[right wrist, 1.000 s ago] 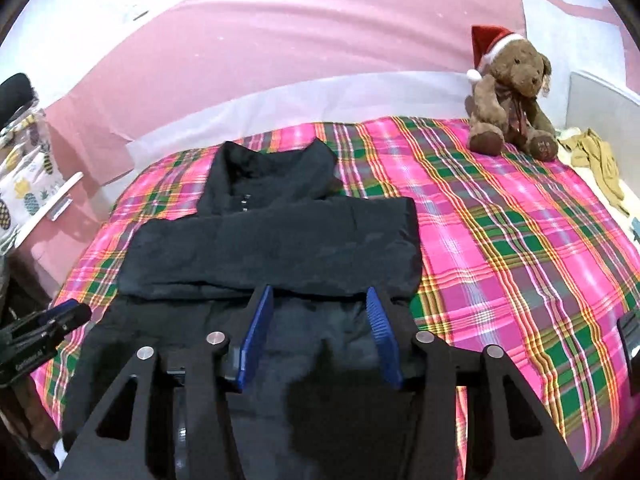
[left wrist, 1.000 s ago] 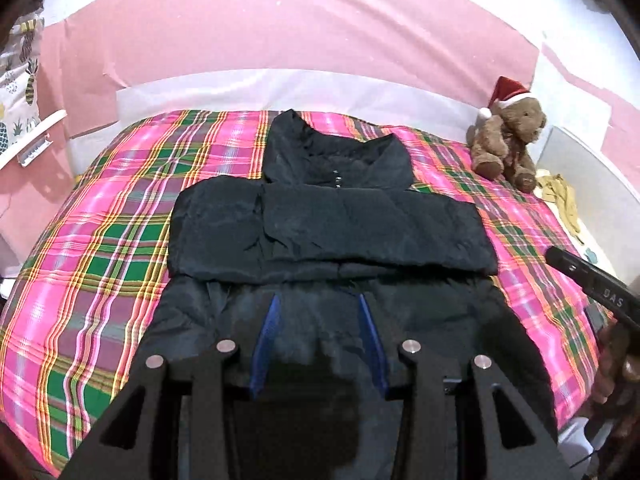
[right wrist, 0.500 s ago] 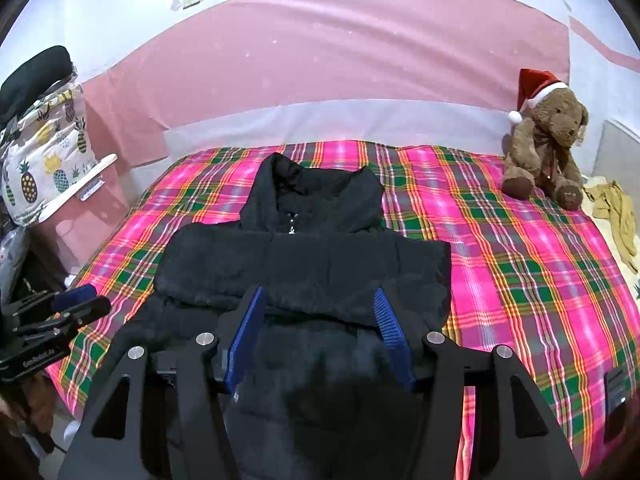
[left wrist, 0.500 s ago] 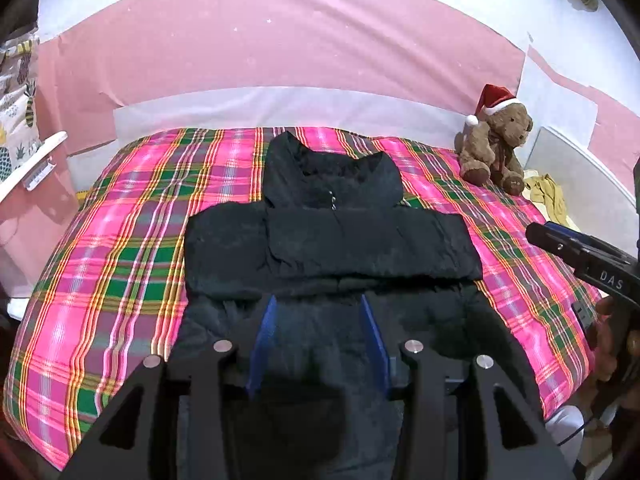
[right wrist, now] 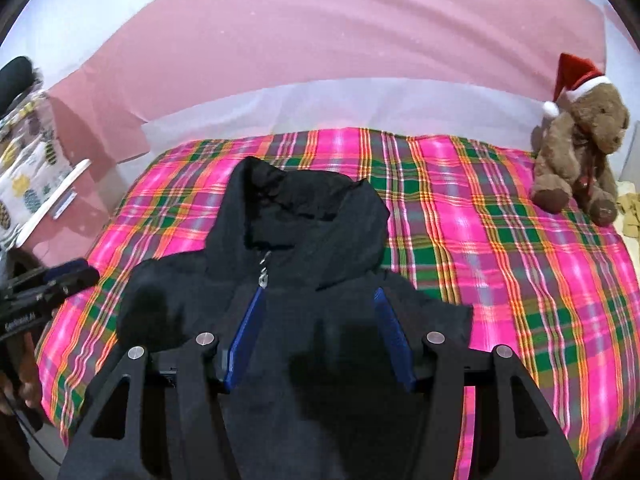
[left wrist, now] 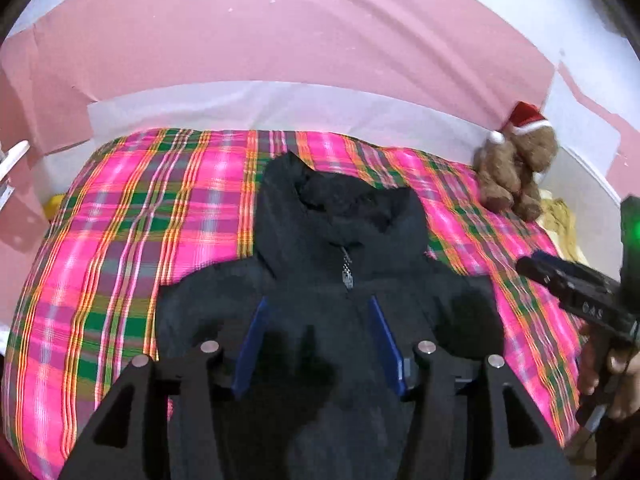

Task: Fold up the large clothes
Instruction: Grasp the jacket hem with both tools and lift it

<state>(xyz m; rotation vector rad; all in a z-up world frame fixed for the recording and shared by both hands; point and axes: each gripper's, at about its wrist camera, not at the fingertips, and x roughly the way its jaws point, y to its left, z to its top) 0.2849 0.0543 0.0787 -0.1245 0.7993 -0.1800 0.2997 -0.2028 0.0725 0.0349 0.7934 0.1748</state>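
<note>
A black hooded jacket (left wrist: 340, 232) lies flat on the pink plaid bedspread (left wrist: 120, 240), hood toward the wall and zipper pull (left wrist: 347, 274) in the middle. My left gripper (left wrist: 318, 302) hovers over its chest just below the zipper, jaws opening, with no cloth pinched that I can see. My right gripper (right wrist: 319, 294) hangs over the same chest area of the jacket (right wrist: 304, 216), jaws apart, fabric lying beneath them. Each gripper shows at the edge of the other's view: the right gripper (left wrist: 576, 292) and the left gripper (right wrist: 44, 292).
A brown teddy bear (right wrist: 580, 152) in a Santa hat sits at the bed's far right corner. Yellow cloth (left wrist: 560, 220) lies beside it off the bed. A pink and white wall backs the bed. A pineapple-print bag (right wrist: 24, 176) hangs at the left.
Both grippers have moved forward over the jacket, from its lower body up to the chest near the hood. The blue pads stand a little wider apart than before.
</note>
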